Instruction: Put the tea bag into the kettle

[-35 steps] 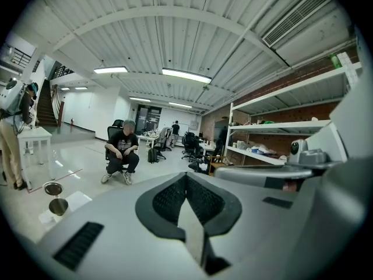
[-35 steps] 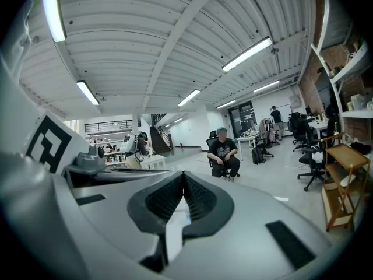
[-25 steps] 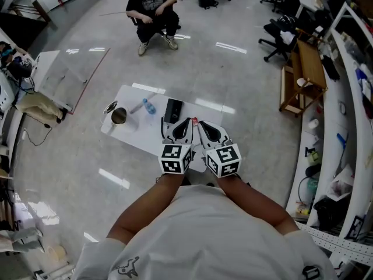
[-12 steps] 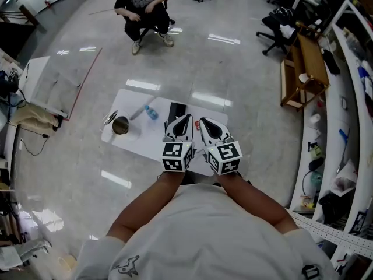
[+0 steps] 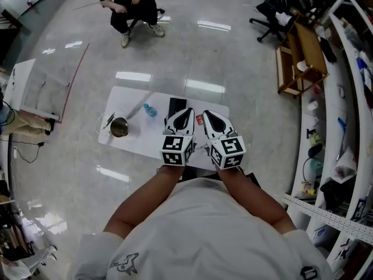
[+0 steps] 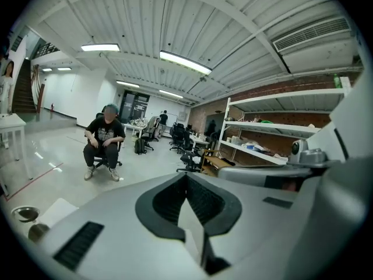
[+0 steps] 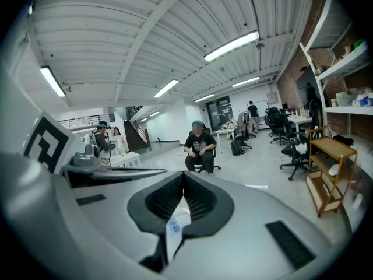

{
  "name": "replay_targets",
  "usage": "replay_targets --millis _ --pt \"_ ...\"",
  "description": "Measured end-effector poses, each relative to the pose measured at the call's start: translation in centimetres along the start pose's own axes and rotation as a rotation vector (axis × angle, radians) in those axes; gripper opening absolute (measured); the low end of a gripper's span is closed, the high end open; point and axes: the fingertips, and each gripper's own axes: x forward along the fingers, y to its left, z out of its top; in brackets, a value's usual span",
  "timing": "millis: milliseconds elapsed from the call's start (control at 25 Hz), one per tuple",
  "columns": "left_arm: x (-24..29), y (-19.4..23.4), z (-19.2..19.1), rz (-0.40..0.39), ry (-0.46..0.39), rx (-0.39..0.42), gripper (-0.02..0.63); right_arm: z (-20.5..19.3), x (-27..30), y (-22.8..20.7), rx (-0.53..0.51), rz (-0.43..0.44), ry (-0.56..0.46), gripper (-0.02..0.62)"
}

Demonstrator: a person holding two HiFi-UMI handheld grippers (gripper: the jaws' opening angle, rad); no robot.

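**Both grippers closed and empty at the table's near edge**

Left gripper (image 5: 185, 111) and right gripper (image 5: 208, 113) hang side by side, each with its jaws pressed together on nothing. Between their tips a small red packet (image 5: 200, 119), probably the tea bag, lies on the white table (image 5: 145, 147). The kettle (image 5: 119, 127) stands well to the left and looks uncovered. A clean pickup likely means opening one gripper before descending, then pinching the packet's edge.

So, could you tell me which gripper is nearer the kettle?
The left gripper: the kettle stands at the left end of the table, on its side, while the right gripper is farther right.
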Motion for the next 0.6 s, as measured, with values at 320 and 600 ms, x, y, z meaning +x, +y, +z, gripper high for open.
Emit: replay_targets --millis 320,600 --pt "2.6 -0.1 -3.6 0.009 0.068 -0.023 0.002 -2.8 1.2 -3.1 0.052 0.012 0.069 0.011" --pt "4.1 0.1 -4.9 0.087 0.092 -0.065 0.002 -4.2 2.5 -5.0 0.032 0.104 0.13 0.011"
